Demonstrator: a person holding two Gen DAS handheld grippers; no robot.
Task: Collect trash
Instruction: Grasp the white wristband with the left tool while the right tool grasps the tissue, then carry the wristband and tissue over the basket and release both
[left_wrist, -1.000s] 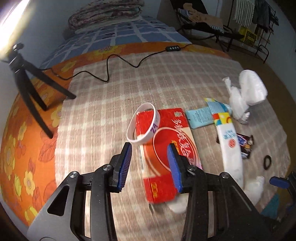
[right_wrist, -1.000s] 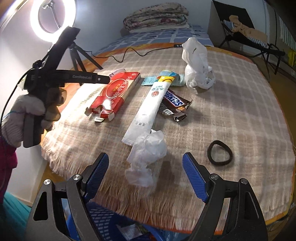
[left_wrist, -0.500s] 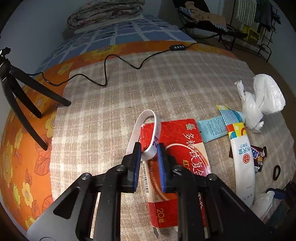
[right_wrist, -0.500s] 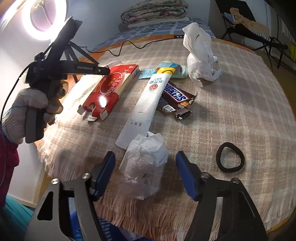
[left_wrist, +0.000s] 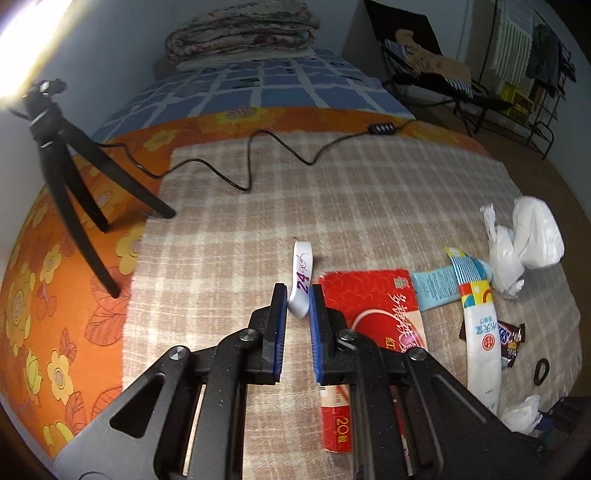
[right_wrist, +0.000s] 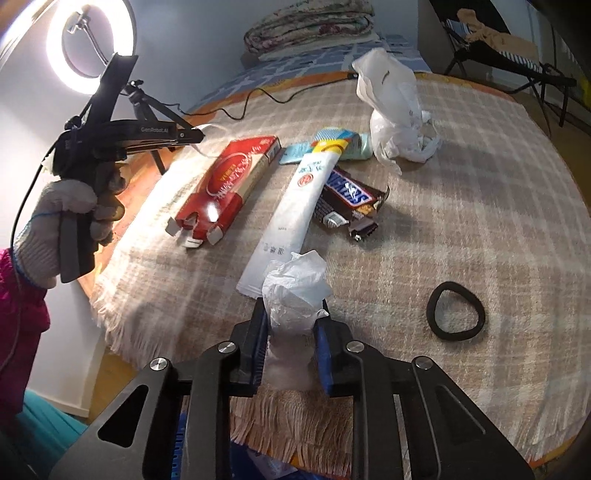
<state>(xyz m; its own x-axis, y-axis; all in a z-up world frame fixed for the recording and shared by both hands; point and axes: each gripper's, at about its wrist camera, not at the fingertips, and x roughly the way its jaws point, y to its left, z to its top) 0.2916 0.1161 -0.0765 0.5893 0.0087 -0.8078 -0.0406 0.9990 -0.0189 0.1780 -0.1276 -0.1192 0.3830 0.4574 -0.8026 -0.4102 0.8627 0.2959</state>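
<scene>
Two grippers, each hand-held.

Left gripper: one, clamped on one white wristband marked "24", held just above the blanket beside the red box.

Right gripper: one, clamped on one crumpled white tissue at the blanket's near fringe, touching the foot of the long white wrapper.

Lying on the checked blanket, which covers the bed:
- One red box, flaps open at the near end.
- One long white wrapper, overlapping the chocolate wrapper.
- One Snickers wrapper, brown, with a torn end.
- One pale blue packet, partly under the white wrapper's top.
- One white plastic bag, bunched, at the far side.
- One black hair tie, well apart to the right.
- One black cable with an inline switch, trailing across the far edge.

Beside the blanket: one black tripod carrying one lit ring light.
</scene>
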